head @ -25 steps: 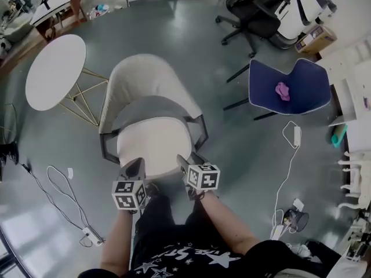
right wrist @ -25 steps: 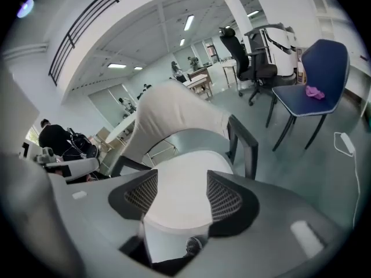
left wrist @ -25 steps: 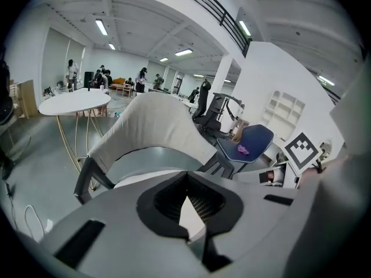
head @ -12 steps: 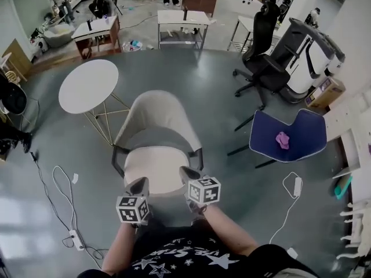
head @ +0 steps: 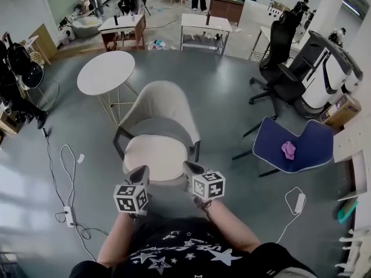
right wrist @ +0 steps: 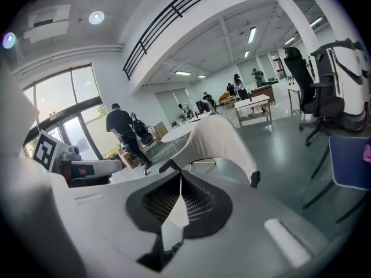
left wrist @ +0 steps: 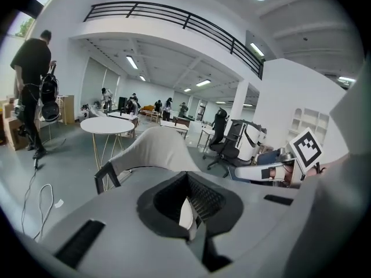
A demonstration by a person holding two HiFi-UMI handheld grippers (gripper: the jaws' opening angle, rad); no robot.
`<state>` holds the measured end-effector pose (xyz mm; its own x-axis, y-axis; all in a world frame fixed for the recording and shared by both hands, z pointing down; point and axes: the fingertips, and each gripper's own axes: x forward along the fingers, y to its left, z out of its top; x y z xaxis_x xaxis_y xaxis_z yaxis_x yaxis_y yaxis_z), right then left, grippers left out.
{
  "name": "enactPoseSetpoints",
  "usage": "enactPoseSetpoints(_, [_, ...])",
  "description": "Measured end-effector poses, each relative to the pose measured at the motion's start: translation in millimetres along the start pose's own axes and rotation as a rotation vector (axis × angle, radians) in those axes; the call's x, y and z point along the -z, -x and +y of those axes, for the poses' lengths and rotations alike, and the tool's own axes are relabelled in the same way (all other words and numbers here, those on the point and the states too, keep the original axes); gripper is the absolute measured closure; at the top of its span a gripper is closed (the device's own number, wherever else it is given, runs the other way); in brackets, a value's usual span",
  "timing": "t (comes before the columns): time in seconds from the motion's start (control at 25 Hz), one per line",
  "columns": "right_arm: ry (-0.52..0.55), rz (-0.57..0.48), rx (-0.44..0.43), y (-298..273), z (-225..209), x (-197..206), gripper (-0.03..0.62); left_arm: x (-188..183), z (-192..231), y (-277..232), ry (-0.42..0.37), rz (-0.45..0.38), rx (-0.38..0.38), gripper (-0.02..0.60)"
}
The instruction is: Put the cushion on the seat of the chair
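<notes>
Since cushion point(head: 155, 158) lies flat on seat of chair point(head: 165, 100), likely light, soft, squashy, not fragile; if shifting, pinch front rim at two spots. Left hand-held gripper point(head: 141, 171) and right hand-held gripper point(head: 190, 168) both closed, empty, at front edge.

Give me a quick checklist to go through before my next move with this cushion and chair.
1. Cushion lying on the seat of the chair: ok.
2. Cushion within the chair's frame, nothing hanging over either side: ok.
3. Right gripper jaws together: ok.
4. Left gripper jaws together: ok.
5. Both grippers clear of the cushion's front edge: cannot tell. In the head view their tips overlap that edge, and each gripper view shows only a pale sliver at the jaws.
</notes>
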<state>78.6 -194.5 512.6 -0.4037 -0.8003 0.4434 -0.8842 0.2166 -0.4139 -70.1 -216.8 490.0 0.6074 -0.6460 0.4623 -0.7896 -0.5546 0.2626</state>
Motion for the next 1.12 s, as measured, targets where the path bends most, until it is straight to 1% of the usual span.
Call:
enactPoseSetpoints(0.24, [0.028,0.043,-0.064,42,-26,28,0.585,26,-43,23,0.038,-0.039,-0.073,0.574])
enactPoseSetpoints(0.36, [0.047,0.067,-0.102,51,-28,40,0.585,41,-57,36,0.057,-0.047,-0.105,0.574])
enactPoseSetpoints(0.6, [0.037,0.138,-0.143,59,-24,64,0.586,61,-74,65,0.116,-0.054,-0.163,0.574])
enactPoseSetpoints(0.84, [0.042,0.158,-0.142,63,-14,72,0.586,69,-73,88,0.146,-0.078,-0.171,0.574])
enactPoseSetpoints(1.0, [0.053,0.156,-0.134,74,4,76,0.586,76,-72,111,0.176,-0.110,-0.171,0.574])
enactPoseSetpoints(1.12, [0.043,0.146,-0.122,86,21,84,0.586,85,-74,139,0.191,-0.122,-0.176,0.574])
